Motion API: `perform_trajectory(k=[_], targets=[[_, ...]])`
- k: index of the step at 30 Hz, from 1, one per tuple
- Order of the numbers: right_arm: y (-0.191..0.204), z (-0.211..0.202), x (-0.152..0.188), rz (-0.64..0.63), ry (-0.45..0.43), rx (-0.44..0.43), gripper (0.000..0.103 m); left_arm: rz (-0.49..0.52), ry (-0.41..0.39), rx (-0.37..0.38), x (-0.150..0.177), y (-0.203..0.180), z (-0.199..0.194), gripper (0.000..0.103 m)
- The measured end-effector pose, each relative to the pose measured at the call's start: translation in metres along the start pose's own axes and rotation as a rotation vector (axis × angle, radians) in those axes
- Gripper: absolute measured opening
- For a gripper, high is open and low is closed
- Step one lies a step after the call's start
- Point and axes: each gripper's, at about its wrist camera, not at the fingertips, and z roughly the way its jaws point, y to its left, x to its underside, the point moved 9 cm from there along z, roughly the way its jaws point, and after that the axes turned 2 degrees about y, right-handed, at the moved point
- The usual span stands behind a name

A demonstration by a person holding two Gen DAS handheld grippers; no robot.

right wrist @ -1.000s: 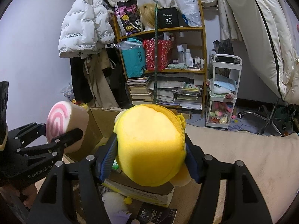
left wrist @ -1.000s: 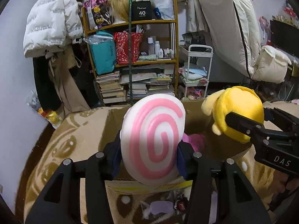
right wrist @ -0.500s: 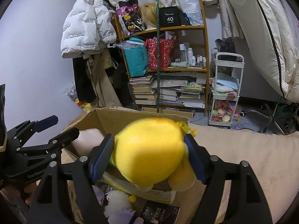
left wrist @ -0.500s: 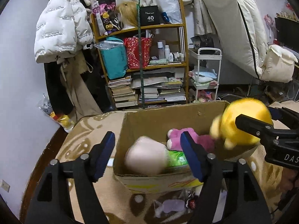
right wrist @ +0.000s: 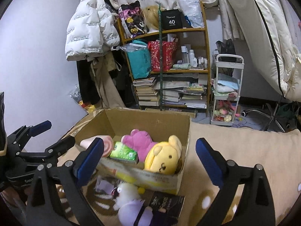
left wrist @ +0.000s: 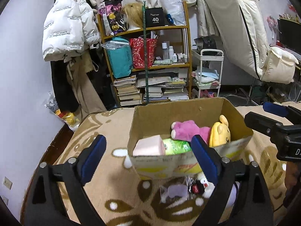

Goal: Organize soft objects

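Right wrist view: right gripper [right wrist: 149, 155] stood wide, jaws just opened, nothing between. Left gripper [left wrist: 148, 155] likewise spread, empty. Yellow plush [right wrist: 162, 162], pink plush [right wrist: 140, 142], green pack [right wrist: 124, 152] and pink swirl cushion [right wrist: 105, 144] lay inside cardboard box [right wrist: 150, 121]. Beyond, black box [right wrist: 171, 19] read "40 COLORS"; white jacket [right wrist: 88, 35] carried "fashion art" lettering.

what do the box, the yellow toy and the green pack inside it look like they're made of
Box: brown corrugated cardboard, matte, with creased walls and raw edges.
Yellow toy: soft plush fabric, fuzzy and matte, with rounded stuffed ears and a stitched face.
Green pack: probably thin plastic film, judging by its glossy, crinkled printed surface; its contents cannot be seen.
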Motion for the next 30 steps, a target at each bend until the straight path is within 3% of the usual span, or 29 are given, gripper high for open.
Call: perform_trajectory(k=[14, 23, 30], targets=[[0.005, -0.049, 0.023, 0.000, 0.025, 0.024, 0.103, -0.078, 0.007, -0.015, 0.020, 0.021, -0.049, 0.097], [0.003, -0.066, 0.029, 0.019, 0.042, 0.048, 0.103, -0.104, 0.075, -0.014, 0.039, 0.026, -0.063, 0.097], [0.000, -0.066, 0.034, 0.020, 0.069, 0.057, 0.103, -0.125, 0.158, 0.039, 0.053, 0.022, -0.054, 0.097]])
